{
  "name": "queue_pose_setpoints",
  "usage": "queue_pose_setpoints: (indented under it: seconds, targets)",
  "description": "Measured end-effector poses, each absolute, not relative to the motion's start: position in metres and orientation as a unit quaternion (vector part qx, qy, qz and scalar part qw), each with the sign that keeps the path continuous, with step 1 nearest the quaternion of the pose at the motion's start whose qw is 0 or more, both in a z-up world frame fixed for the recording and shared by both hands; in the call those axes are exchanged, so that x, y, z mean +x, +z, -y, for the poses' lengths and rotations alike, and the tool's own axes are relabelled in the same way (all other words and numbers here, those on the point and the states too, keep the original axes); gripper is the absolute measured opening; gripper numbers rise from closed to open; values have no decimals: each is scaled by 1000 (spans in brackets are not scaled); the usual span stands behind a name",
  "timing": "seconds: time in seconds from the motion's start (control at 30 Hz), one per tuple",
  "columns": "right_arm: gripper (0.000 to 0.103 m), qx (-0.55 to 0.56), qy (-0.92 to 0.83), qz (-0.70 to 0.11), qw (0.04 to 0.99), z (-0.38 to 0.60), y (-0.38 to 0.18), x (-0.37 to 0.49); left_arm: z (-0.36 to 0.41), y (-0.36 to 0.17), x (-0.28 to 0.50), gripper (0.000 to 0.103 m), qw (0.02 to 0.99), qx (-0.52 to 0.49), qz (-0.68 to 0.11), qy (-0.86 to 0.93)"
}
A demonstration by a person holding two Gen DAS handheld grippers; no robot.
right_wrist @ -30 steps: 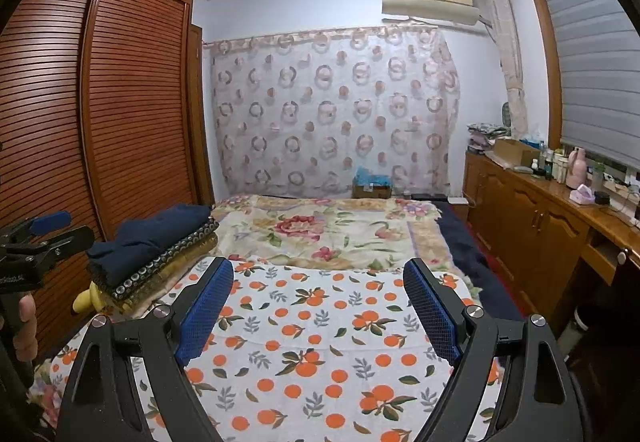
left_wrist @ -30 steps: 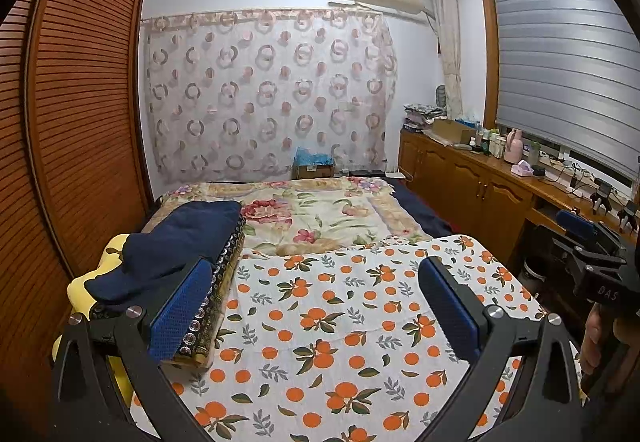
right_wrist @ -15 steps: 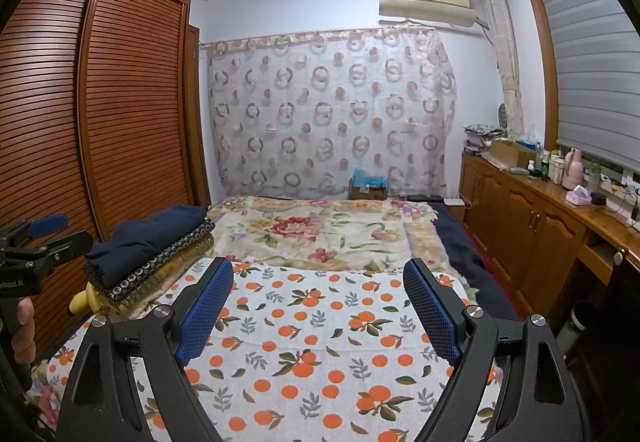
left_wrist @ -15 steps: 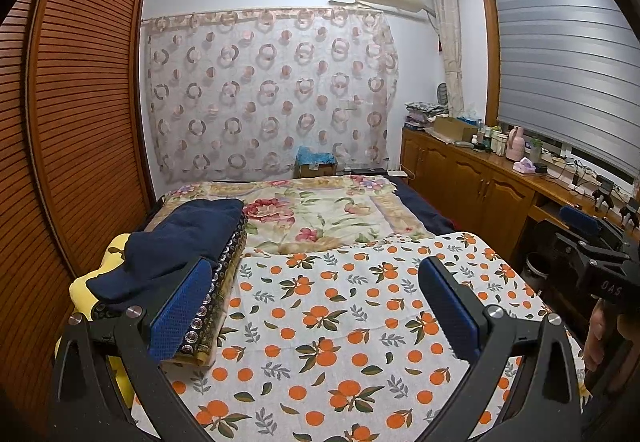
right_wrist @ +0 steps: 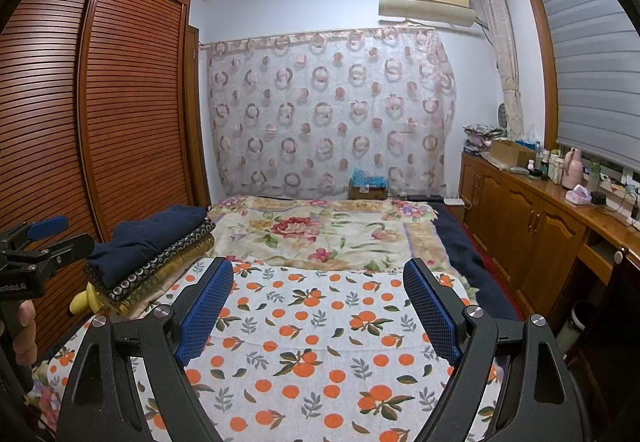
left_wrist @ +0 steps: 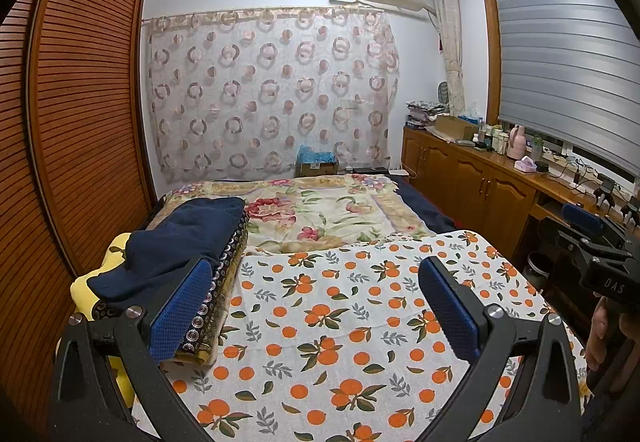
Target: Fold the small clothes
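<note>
A stack of folded clothes lies at the bed's left edge: a navy garment [left_wrist: 180,242] on top of a dark patterned one [left_wrist: 216,294], over something yellow [left_wrist: 86,282]. The stack also shows in the right wrist view [right_wrist: 152,238]. My left gripper [left_wrist: 314,306] is open and empty above the orange-print sheet [left_wrist: 320,322], with its left finger just in front of the stack. My right gripper [right_wrist: 318,308] is open and empty above the same sheet [right_wrist: 312,342]. Each gripper shows at the edge of the other's view.
A floral blanket [left_wrist: 320,210] covers the far half of the bed. A louvred wooden wardrobe [left_wrist: 80,122] stands along the left. A wooden cabinet [left_wrist: 480,186] with bottles and boxes runs along the right. A cardboard box [right_wrist: 368,188] sits below the curtain.
Both views have tilted up slightly, so the bed sits lower in the frames. Both grippers stay open and empty. The stack has not moved.
</note>
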State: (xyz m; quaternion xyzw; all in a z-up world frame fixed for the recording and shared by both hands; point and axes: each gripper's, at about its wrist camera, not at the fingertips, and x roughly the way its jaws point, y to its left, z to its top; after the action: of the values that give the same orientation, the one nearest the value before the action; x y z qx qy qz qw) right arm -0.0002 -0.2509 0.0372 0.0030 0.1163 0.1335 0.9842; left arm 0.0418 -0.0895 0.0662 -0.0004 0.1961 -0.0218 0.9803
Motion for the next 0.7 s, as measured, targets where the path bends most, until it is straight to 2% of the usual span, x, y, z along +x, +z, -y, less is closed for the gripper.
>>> queue_pose_setpoints:
  seconds: [0.7]
  targets:
    - [88,2,133,-116,984,256,36,1,90,66,43,103,980,1,-197,-21]
